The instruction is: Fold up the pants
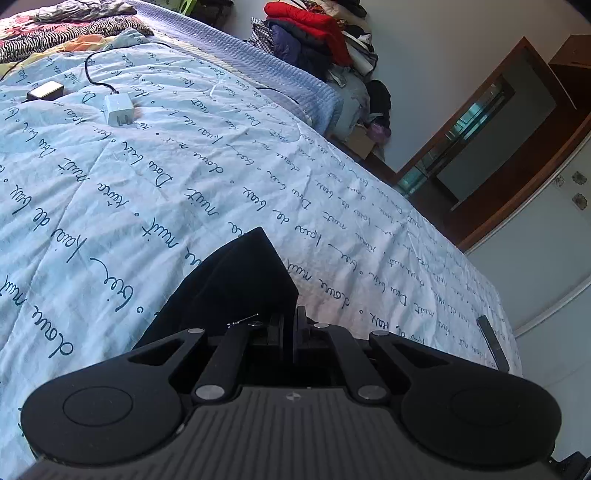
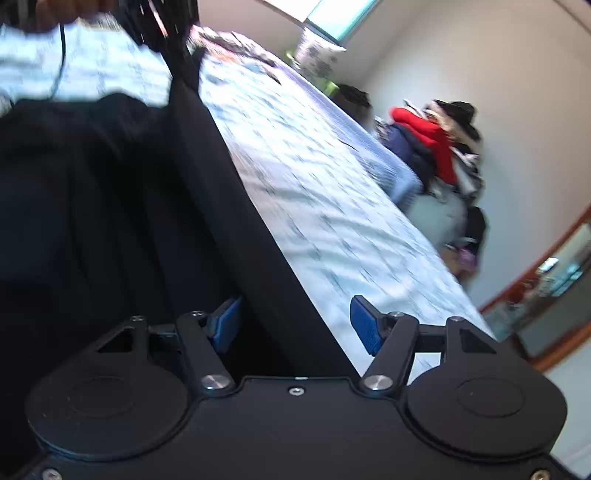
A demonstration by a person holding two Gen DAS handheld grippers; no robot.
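Observation:
The black pants (image 1: 240, 280) rise as a folded corner from my left gripper (image 1: 290, 319), whose fingers are shut on the cloth above the light-blue bed cover (image 1: 184, 166). In the blurred right wrist view the pants (image 2: 92, 203) spread wide to the left. Their straight edge runs down between the jaws of my right gripper (image 2: 295, 317). That gripper is open, and its blue pads (image 2: 364, 325) stand apart from the cloth. A blurred hand (image 2: 55, 13) shows at the top left of that view.
A white charger (image 1: 117, 109), a black adapter (image 1: 46, 89) and their cable lie on the cover at the far left. A zebra-print blanket (image 1: 74, 33) lies at the head of the bed. A pile of clothes (image 1: 314, 37) stands beyond the bed, near a wooden door frame (image 1: 517, 177).

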